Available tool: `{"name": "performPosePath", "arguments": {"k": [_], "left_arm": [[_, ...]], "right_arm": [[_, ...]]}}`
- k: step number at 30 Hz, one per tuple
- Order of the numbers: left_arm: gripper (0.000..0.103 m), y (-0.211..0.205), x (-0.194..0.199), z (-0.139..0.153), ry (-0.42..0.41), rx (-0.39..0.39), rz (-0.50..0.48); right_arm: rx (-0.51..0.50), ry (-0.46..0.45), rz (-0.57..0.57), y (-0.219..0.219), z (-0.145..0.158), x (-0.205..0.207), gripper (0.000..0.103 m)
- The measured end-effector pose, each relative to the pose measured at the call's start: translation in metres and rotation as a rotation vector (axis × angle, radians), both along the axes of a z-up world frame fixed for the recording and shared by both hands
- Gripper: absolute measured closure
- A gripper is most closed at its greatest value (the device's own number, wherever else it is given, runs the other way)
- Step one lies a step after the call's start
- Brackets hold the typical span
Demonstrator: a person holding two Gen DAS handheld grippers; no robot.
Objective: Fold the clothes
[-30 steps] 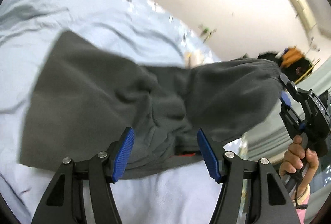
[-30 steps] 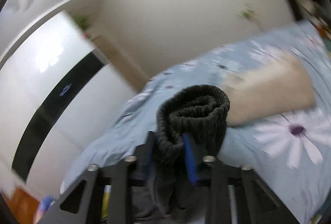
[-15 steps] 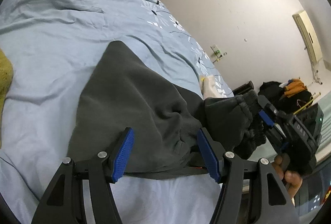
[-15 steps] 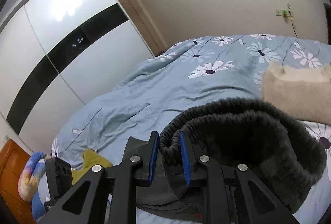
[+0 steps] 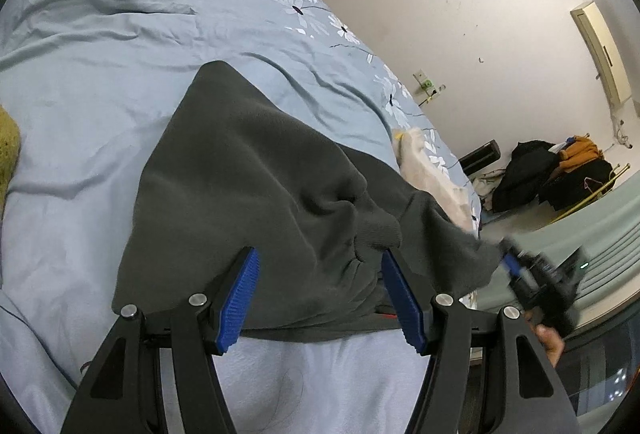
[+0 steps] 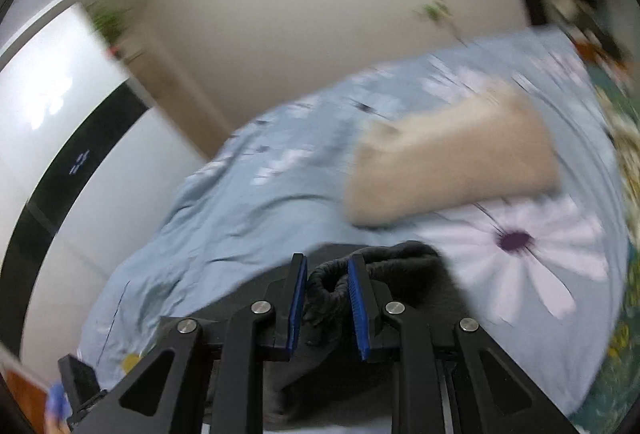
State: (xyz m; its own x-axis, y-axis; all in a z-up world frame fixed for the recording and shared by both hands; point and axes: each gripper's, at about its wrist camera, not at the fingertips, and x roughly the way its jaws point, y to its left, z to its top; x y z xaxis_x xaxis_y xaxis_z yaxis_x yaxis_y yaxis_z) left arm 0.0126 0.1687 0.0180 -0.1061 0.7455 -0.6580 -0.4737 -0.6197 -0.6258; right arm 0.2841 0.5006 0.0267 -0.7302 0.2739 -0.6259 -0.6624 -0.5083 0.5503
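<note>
A dark grey pair of sweatpants (image 5: 256,185) lies spread on the light blue bed cover (image 5: 100,45). My left gripper (image 5: 318,296) is open, its blue pads on either side of the garment's near edge, above the fabric. My right gripper (image 6: 327,304) is shut on the ribbed waistband (image 6: 332,274) of the sweatpants, low over the bed. It shows blurred in the left wrist view (image 5: 540,278) at the garment's right end.
A beige folded garment (image 6: 452,169) lies on the flowered cover (image 6: 520,246) beyond the sweatpants. A yellow cloth (image 5: 8,141) lies at the left edge. A wardrobe (image 6: 52,137) stands on the left. Dark clothes (image 5: 548,169) are piled on the floor.
My right gripper has moved down and to the right with the waistband, laying the raised part of the sweatpants lower towards the bed. My left gripper has stayed open over the near edge.
</note>
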Motion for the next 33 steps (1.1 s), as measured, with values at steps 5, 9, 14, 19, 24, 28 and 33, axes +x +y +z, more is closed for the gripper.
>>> {"name": "performPosePath", "arguments": {"k": [5,9,14,19,24,28,33], "left_arm": [[0.038,0.009,0.004,-0.002,0.013,-0.055,-0.010],[0.038,0.015,0.006,-0.002,0.028,-0.092,-0.011],[0.038,0.019,0.007,0.001,0.044,-0.115,-0.008],[0.038,0.021,0.008,0.006,0.059,-0.133,-0.004],[0.038,0.018,0.006,0.011,0.063,-0.124,0.009],[0.038,0.014,0.002,0.014,0.057,-0.104,0.025],[0.038,0.009,-0.001,0.013,0.038,-0.077,0.026]], "right_arm": [[-0.207,-0.029,-0.102,0.033,-0.070,0.049,0.084],[-0.297,0.083,-0.115,0.032,-0.091,0.071,0.080],[-0.455,0.240,-0.074,0.025,-0.111,0.084,0.034],[-0.588,0.323,0.006,0.013,-0.134,0.061,0.021],[-0.659,0.358,-0.006,0.013,-0.150,0.039,0.018],[-0.637,0.423,-0.066,0.016,-0.149,0.039,0.018],[-0.561,0.464,-0.116,0.015,-0.130,0.043,0.043]]}}
